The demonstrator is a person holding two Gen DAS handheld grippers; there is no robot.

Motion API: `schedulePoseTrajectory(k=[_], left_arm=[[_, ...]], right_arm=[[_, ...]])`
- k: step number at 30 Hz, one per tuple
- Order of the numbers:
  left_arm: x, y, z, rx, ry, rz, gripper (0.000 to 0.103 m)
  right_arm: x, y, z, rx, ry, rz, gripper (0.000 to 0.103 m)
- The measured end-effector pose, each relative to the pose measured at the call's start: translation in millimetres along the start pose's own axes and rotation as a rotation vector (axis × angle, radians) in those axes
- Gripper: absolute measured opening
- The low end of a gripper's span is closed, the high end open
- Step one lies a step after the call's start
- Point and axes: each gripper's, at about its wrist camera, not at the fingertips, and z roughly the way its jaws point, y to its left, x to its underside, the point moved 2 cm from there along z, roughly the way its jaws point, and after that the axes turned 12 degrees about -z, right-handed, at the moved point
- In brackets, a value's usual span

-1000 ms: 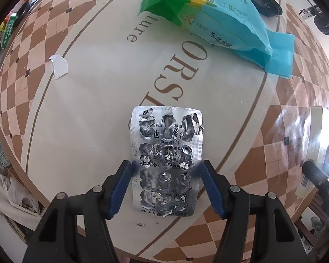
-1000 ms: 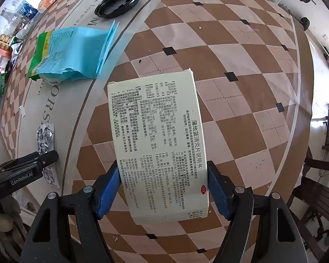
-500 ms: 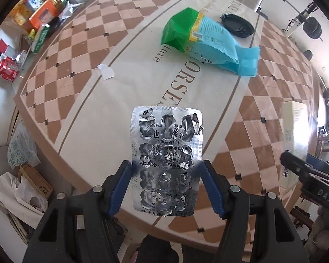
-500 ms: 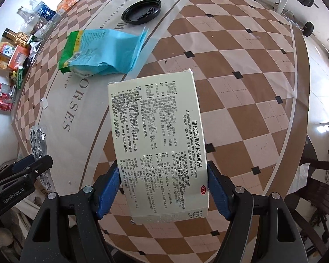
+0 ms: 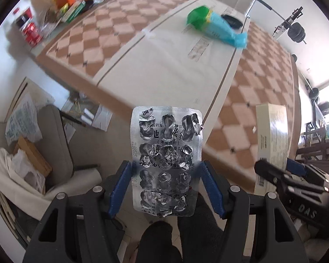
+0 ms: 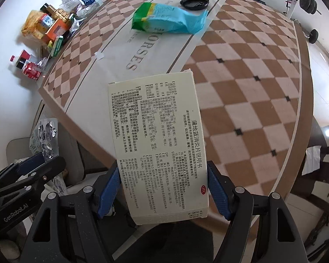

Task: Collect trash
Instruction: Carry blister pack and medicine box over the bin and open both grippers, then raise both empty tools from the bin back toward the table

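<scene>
Between the blue pads of the left gripper (image 5: 165, 188) is pinched a silver foil blister sheet with its pockets burst empty (image 5: 166, 162), and it hangs over the floor just past the table edge. Beside it, the right gripper (image 6: 163, 194) clamps a cream cardboard medicine box printed with black text (image 6: 158, 146) by its two long sides, and this box is above the near edge too. So two pieces of trash are already in hand and lifted off; I judge they now need a bin, and I cannot say for certain where it is. Below on the left are a grey chair (image 5: 54, 140) and white bags with paper (image 5: 15, 171), so that side is crowded. Farther away, the brown checkered tablecloth (image 6: 247, 87) is mostly open. A green and blue plastic bag (image 6: 166, 18) and a round black lid (image 6: 194, 2) are on the table, probably the next things to collect. At the far left edge, bottles and boxes (image 6: 48, 28) stand close together.
</scene>
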Motion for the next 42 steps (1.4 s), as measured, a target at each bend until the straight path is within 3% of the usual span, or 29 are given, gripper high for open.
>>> schedulePoseTrajectory(k=[6, 12, 19, 25, 27, 29, 31, 33, 35, 42], left_arm=[[58, 57, 66, -0.009, 0.157, -0.093, 0.062], [82, 91, 170, 0.003, 0.285, -0.192, 0.062], [90, 108, 312, -0.009, 0.404, -0.179, 0.062], [99, 113, 394, -0.004, 0.456, -0.197, 0.063], [102, 118, 409, -0.015, 0.447, -0.210, 0.064], [104, 124, 420, -0.029, 0.439, -0.226, 0.075], [106, 130, 425, -0.042, 0.441, -0.245, 0.096], [108, 134, 425, -0.061, 0.439, -0.247, 0.097], [108, 136, 423, -0.091, 0.425, -0.234, 0.097], [113, 145, 393, -0.188, 0.352, -0.195, 0.097]], right_arm=[[102, 47, 51, -0.029, 0.145, 0.014, 0.076], [177, 55, 159, -0.062, 0.338, 0.083, 0.076], [201, 35, 305, -0.043, 0.400, 0.092, 0.076], [196, 13, 416, -0.079, 0.422, 0.059, 0.077], [193, 7, 443, -0.080, 0.430, 0.036, 0.077], [192, 2, 465, -0.085, 0.452, 0.010, 0.077], [193, 0, 480, -0.092, 0.467, -0.002, 0.078], [195, -1, 488, -0.082, 0.464, -0.015, 0.085], [196, 1, 489, -0.067, 0.452, -0.021, 0.100], [194, 5, 470, 0.015, 0.432, -0.033, 0.103]])
